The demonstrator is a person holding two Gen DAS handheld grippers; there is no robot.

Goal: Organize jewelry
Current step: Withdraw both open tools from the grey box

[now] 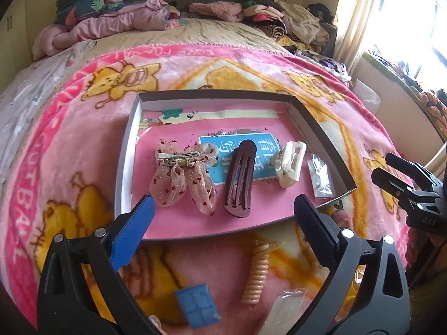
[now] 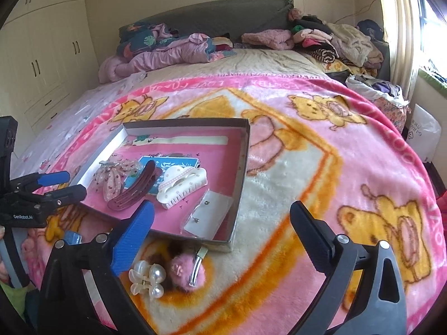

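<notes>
My left gripper (image 1: 223, 209) and right gripper (image 2: 223, 217) both hang spread wide, pinching nothing. The sheer red-dotted bow clip (image 1: 183, 174), long maroon clip (image 1: 240, 178) and cream claw clip (image 1: 289, 164) lie inside the shallow pink-lined cardboard tray (image 1: 125, 150) on the pink cartoon blanket (image 1: 69, 145).

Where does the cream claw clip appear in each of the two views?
Left wrist view: the cream claw clip lies right of centre, inside the box.
Right wrist view: the clip lies left of centre, inside the box.
Shared landmark: the dark red hair clip on the claw clip's left.
</notes>
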